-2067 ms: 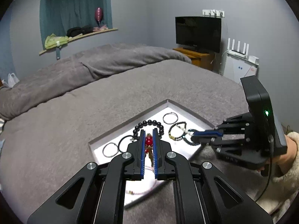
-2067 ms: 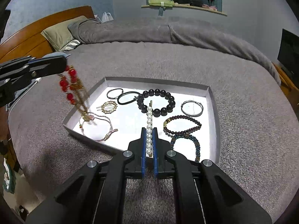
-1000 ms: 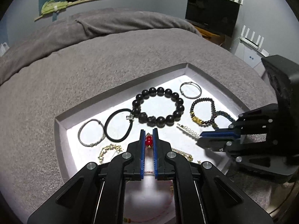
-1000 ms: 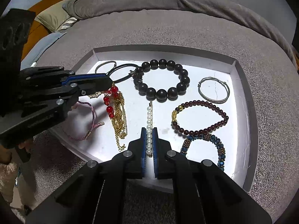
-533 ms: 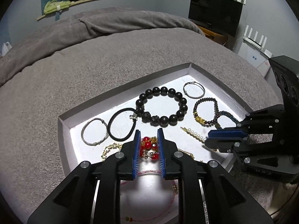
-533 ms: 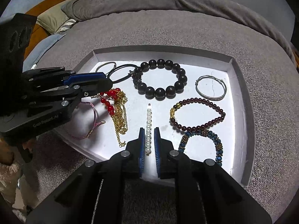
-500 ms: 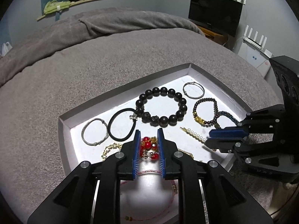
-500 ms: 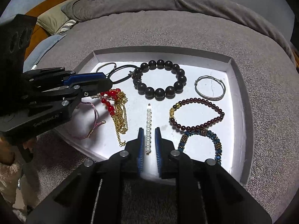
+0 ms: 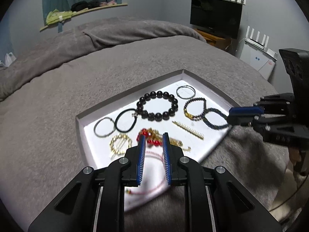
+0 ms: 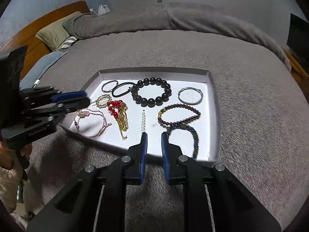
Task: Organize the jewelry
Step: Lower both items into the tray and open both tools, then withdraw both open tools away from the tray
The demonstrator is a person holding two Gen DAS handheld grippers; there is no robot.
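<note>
Jewelry: pearl strand [image 10: 143, 121] judged light, limp, slippery; best pinched mid-length. Both jaws are seen spread, empty, tray [image 10: 212, 116] at 12 o'clock.

A white tray [image 10: 213, 100] lies on the grey bed [image 10: 251, 106]. The right gripper [image 10: 154, 138] hovers over its near edge, jaws parted with nothing between them. Just beyond lies the pearl bar [image 10: 143, 121]. To its left lies the red-bead and gold-chain piece [image 10: 119, 114], then a pink cord bracelet [image 10: 90, 121]. The left gripper [image 10: 81, 98] reaches over the tray's left rim.
</note>
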